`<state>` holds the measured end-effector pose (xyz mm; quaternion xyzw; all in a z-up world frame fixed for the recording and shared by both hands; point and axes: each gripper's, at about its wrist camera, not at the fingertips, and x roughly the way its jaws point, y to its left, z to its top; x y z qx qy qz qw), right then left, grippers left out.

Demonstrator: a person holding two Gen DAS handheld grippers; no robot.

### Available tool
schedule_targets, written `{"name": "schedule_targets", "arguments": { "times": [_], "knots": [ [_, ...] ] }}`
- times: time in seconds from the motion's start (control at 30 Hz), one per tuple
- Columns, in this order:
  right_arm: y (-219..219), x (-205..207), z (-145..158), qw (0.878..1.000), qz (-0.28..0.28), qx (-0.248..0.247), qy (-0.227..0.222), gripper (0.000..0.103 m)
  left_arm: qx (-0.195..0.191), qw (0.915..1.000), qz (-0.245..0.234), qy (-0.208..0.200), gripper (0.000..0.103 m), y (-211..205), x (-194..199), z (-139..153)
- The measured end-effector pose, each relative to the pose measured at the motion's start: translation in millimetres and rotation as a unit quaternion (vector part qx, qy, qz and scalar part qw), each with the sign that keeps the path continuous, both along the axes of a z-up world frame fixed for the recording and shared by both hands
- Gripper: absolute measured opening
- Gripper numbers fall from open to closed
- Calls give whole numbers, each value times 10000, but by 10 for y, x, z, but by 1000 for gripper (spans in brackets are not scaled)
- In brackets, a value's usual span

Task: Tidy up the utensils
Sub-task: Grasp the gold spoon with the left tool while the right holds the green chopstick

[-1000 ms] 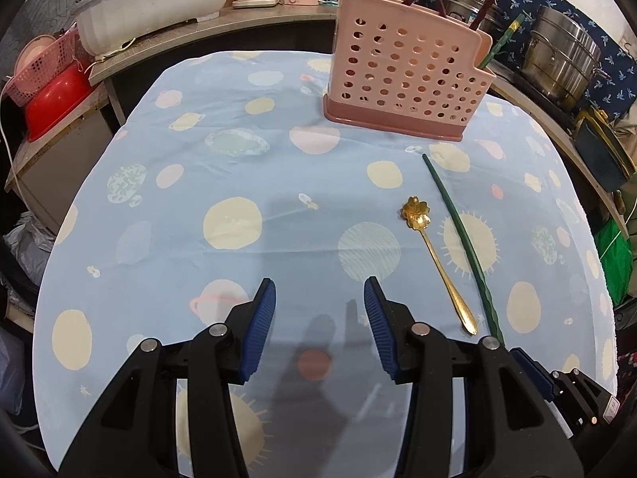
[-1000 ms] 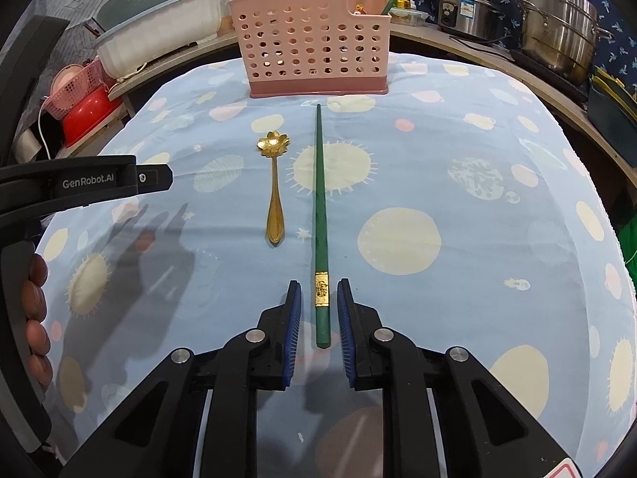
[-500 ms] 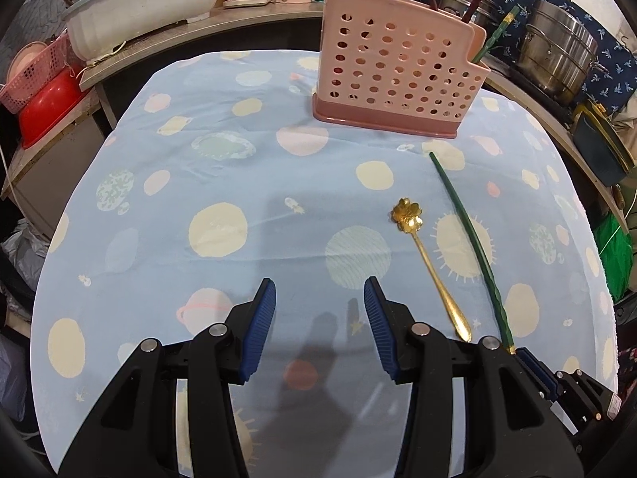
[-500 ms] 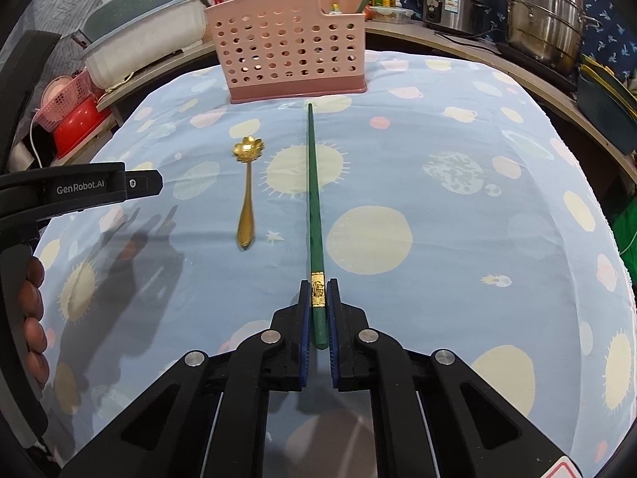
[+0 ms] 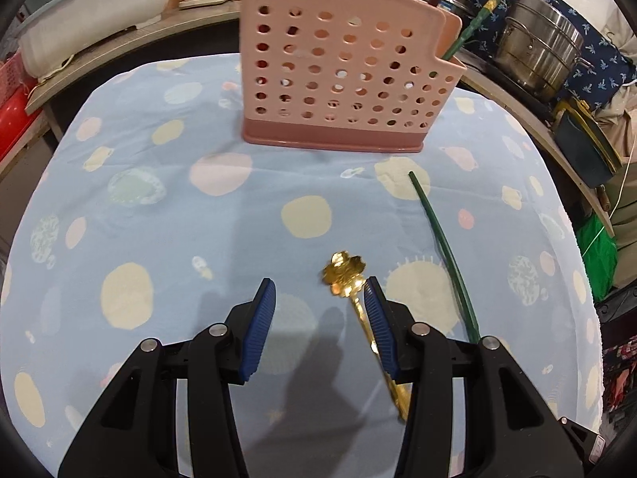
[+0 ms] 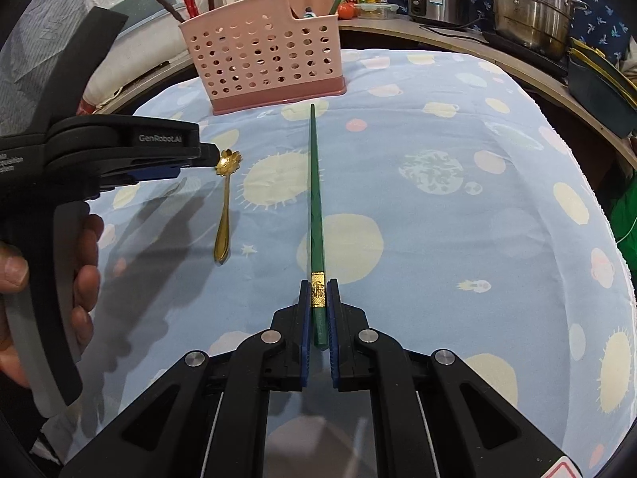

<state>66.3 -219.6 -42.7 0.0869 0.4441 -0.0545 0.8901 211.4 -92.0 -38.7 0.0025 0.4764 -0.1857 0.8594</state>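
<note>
Utensils were the business here, and the pink perforated caddy [image 6: 274, 61] stood at twelve o'clock on the cloth-covered worktop [image 6: 458, 239], already bristling with chopsticks, presumably so that loose pieces could be dropped in from above. The green chopstick [image 6: 316, 199] lay pointing straight at the caddy from six o'clock, its gold-banded thick end clamped between the jaws of the right gripper [image 6: 318, 310], which had just been closing on it; that end likely gave the firmest hold. The gold flower spoon [image 5: 350, 279] rested at about nine o'clock of the chopstick, apart from it. The left gripper [image 5: 320, 318], held by a hand [image 6: 83, 263], tilted down over the spoon, jaws apart, the right one over its neck, nothing gripped.
</note>
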Motion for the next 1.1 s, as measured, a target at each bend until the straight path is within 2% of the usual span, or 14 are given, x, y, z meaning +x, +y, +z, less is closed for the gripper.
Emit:
{"name": "schedule_targets", "arguments": {
  "times": [0.2,0.23,0.33,0.37,0.53,0.67,0.8,0.93,1.1],
  "knots": [
    [-79,68,-5,10000,-67,33,24,7,-27,9999,-130,30,43,-142,57,-77],
    [-85,80,-7,10000,-67,38,31,7,-50,9998,-151,69,39,-154,61,-94],
    [-95,118,-8,10000,-69,48,42,7,-13,9997,-227,123,13,-178,36,-144],
    [-95,121,-8,10000,-64,54,43,7,10,9996,-242,109,8,-177,19,-155],
    [-71,160,10,10000,-23,78,33,7,-6,9995,-289,108,0,-113,-110,-162],
    [-55,167,37,10000,-6,90,-2,7,-109,9993,-321,142,0,1,-233,-148],
    [-89,185,60,9999,-38,115,-24,7,-305,9991,-256,120,2,66,-152,-73],
    [-137,214,72,9999,-81,106,-31,7,-291,9991,-308,-21,37,-4,-49,4],
    [-228,284,67,9999,-121,121,-18,7,-196,9989,-412,-148,38,-181,63,-14]
  ]
}}
